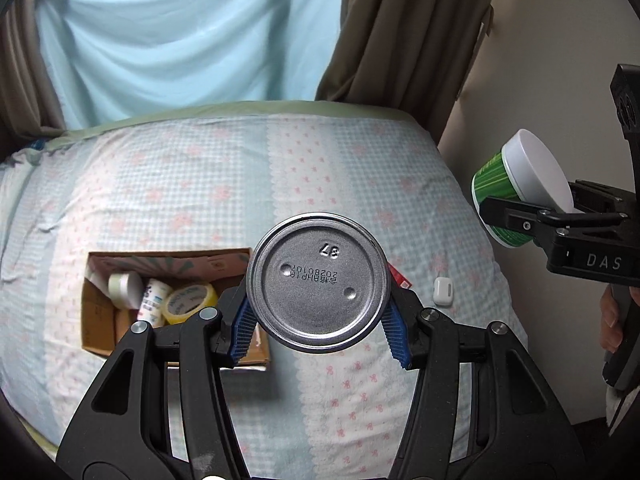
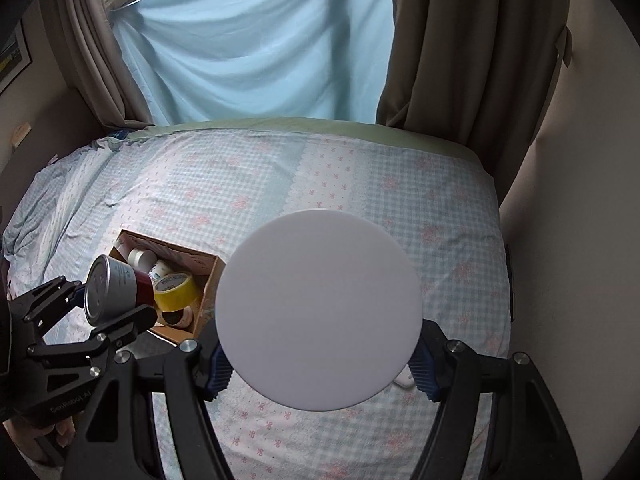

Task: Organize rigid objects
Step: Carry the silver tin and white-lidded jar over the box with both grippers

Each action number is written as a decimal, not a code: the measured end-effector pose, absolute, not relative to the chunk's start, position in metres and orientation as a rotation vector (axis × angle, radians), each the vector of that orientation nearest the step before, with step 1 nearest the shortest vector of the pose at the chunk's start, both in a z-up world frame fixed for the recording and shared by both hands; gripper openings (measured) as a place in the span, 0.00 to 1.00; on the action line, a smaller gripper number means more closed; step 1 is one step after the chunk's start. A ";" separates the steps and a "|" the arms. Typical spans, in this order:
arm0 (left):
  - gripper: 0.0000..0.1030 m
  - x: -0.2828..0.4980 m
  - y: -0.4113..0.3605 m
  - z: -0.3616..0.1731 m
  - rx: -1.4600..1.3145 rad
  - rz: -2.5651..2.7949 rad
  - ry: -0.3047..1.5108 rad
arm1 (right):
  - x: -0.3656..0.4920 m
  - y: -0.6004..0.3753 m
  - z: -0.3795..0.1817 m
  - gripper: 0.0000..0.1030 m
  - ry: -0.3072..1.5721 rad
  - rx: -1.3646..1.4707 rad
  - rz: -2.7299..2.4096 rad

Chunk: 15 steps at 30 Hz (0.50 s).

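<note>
My left gripper (image 1: 319, 318) is shut on a metal can (image 1: 319, 283), its stamped silver end facing the camera, held above the bed. The can also shows in the right wrist view (image 2: 114, 288) with a dark red body. My right gripper (image 2: 320, 364) is shut on a green tub with a white lid (image 2: 318, 310); it also shows in the left wrist view (image 1: 520, 188), held off the bed's right edge. A cardboard box (image 1: 96, 312) on the bed holds a yellow tape roll (image 1: 188, 302), a white jar (image 1: 124, 286) and a tube (image 1: 154, 300).
The bed (image 1: 240, 184) has a blue checked cover. A small white earbud case (image 1: 444, 290) lies right of the can, and a red packet edge (image 1: 400, 278) shows behind it. Curtains (image 1: 400, 32) and a wall (image 1: 480, 160) stand behind and to the right.
</note>
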<state>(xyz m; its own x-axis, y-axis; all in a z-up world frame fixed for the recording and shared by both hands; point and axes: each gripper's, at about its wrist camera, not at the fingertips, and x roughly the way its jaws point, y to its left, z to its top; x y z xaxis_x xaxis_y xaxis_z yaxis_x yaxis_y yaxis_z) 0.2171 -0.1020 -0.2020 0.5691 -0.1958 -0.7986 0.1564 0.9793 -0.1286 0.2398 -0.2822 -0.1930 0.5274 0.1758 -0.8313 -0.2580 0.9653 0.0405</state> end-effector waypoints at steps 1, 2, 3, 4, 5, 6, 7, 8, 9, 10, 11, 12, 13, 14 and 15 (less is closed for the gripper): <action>0.49 0.216 -0.091 -0.198 -0.052 -0.196 0.941 | 0.237 -0.273 -0.191 0.65 0.978 -0.096 0.271; 0.49 0.214 -0.080 -0.195 -0.061 -0.188 0.940 | 0.236 -0.264 -0.188 0.65 0.975 -0.097 0.282; 0.49 0.213 -0.069 -0.192 -0.069 -0.180 0.940 | 0.235 -0.254 -0.185 0.65 0.974 -0.097 0.292; 0.49 0.212 -0.057 -0.190 -0.073 -0.173 0.940 | 0.233 -0.244 -0.182 0.65 0.974 -0.097 0.301; 0.49 0.211 -0.046 -0.189 -0.075 -0.166 0.940 | 0.233 -0.234 -0.181 0.65 0.972 -0.096 0.307; 0.49 0.211 -0.034 -0.188 -0.077 -0.159 0.942 | 0.232 -0.223 -0.180 0.65 0.972 -0.093 0.313; 0.49 0.211 -0.022 -0.188 -0.081 -0.154 0.945 | 0.232 -0.212 -0.180 0.65 0.975 -0.088 0.319; 0.49 0.210 -0.009 -0.187 -0.087 -0.151 0.949 | 0.232 -0.200 -0.180 0.65 0.979 -0.082 0.324; 0.49 0.211 0.006 -0.186 -0.093 -0.148 0.954 | 0.232 -0.189 -0.181 0.65 0.985 -0.075 0.326; 0.49 0.213 0.019 -0.186 -0.099 -0.146 0.959 | 0.232 -0.178 -0.182 0.65 0.992 -0.066 0.326; 0.49 0.214 0.033 -0.186 -0.104 -0.151 0.964 | 0.232 -0.166 -0.183 0.65 0.998 -0.056 0.326; 0.49 0.216 0.046 -0.187 -0.102 -0.154 0.970 | 0.232 -0.155 -0.185 0.65 1.004 -0.045 0.325; 0.49 0.218 0.057 -0.189 -0.095 -0.154 0.976 | 0.232 -0.144 -0.187 0.65 1.009 -0.035 0.318; 0.49 0.220 0.069 -0.191 -0.090 -0.155 0.981 | 0.233 -0.134 -0.190 0.65 1.017 -0.021 0.311; 0.49 0.224 0.081 -0.194 -0.087 -0.157 0.987 | 0.233 -0.124 -0.194 0.65 1.027 0.000 0.305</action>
<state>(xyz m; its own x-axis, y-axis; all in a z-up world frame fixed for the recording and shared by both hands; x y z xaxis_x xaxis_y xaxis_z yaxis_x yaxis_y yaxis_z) 0.2238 0.0813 -0.1942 0.5411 -0.1715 -0.8233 0.0923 0.9852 -0.1445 0.2325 -0.1243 -0.1935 0.4788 0.2500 -0.8416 -0.2496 0.9578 0.1424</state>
